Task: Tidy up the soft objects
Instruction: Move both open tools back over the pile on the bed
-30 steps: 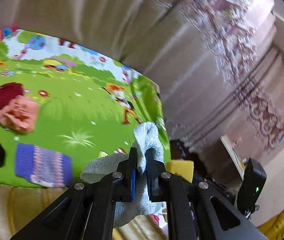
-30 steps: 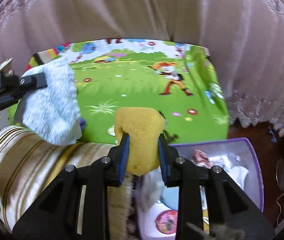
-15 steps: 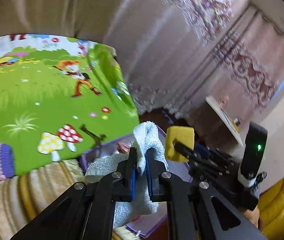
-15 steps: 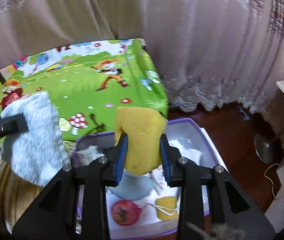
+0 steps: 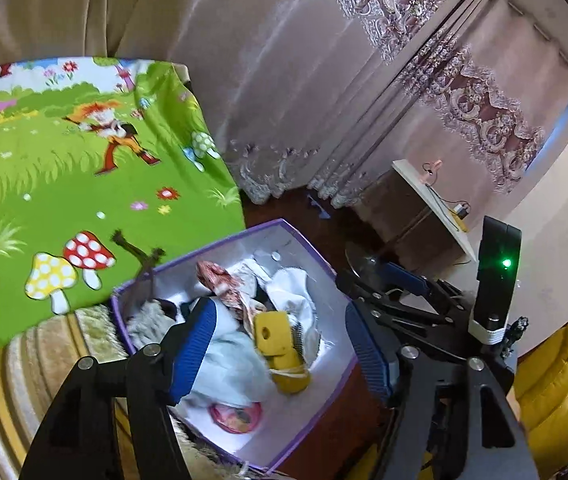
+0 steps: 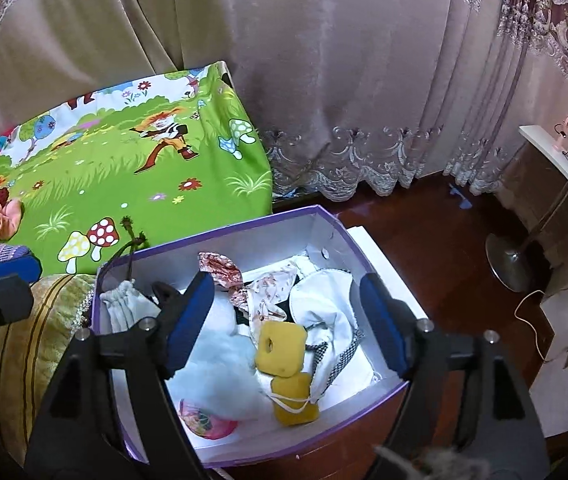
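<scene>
Since 0.5 s earlier, the yellow sponge [image 6: 280, 345] and pale towel [image 6: 223, 364] had dropped into the purple box [image 6: 219, 236]. Both the left gripper [image 5: 279, 344] and right gripper [image 6: 286, 324] gaped empty above it. Their fingers hid part of the towel.

Porous yellow sponge [image 6: 280, 345] (matt cardboard box [image 6: 219, 236])

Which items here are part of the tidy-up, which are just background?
Job:
purple box
yellow sponge in it
pale blue cloth in it
pink cloth on green mat
purple knit piece on mat
left claw, right claw, both open

Background:
curtains
fan base
striped cushion
</scene>
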Tool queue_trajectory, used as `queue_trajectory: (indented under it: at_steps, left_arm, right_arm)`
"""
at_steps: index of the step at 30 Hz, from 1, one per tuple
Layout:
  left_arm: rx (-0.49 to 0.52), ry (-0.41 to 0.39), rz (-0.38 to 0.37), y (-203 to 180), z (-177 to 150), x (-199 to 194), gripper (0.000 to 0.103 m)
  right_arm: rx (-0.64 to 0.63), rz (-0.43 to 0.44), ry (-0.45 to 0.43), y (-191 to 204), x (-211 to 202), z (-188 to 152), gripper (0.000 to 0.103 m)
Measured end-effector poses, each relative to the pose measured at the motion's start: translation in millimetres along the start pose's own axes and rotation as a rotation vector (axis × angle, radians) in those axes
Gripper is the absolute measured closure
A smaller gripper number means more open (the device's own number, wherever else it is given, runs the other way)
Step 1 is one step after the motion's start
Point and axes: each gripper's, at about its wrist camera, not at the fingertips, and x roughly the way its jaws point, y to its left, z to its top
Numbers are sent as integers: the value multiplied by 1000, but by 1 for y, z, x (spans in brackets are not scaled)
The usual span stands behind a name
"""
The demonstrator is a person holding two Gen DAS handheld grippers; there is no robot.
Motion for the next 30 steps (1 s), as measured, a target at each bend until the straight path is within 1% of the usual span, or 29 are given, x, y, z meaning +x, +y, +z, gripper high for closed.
queue_trajectory:
  at_steps: [4, 6, 7, 10, 11, 14, 17, 21, 24, 26, 30]
  left_arm:
    - [29, -49, 51, 7, 2, -15, 35]
    - [28, -66, 80, 18, 3, -25, 35]
    - [18, -73, 106, 26, 4, -32, 35]
    - [-18, -84, 151, 50, 3, -48, 35]
    - [-32, -92, 184, 61, 3, -55, 35]
    - [-62, -114, 249, 88, -2, -76, 35]
    - [-105, -129, 322, 119, -10, -100, 35]
    - [-199, -143, 420, 166, -27, -137, 35]
    - [-282, -154, 476, 198, -40, -164, 35]
    - [-322, -169, 517, 219, -48, -183, 35]
    - [-378, -158, 583, 252, -59, -205, 35]
  right_arm:
    - [-14, 28, 0, 10, 0, 2, 23]
    - [-22, 42, -1, 19, -1, 3, 23]
    - [-26, 52, -3, 23, -1, 3, 22]
    - [-58, 84, -8, 40, -3, 5, 22]
    - [-68, 94, -8, 46, -3, 6, 22]
    - [-103, 133, -2, 68, -3, 7, 21]
    - [-141, 172, 3, 91, -3, 7, 21]
    - [-214, 233, 5, 128, -5, 7, 20]
    - [-256, 278, 13, 153, -5, 7, 20]
    - [-280, 306, 17, 169, -4, 7, 20]
    - [-352, 369, 25, 207, -3, 7, 19]
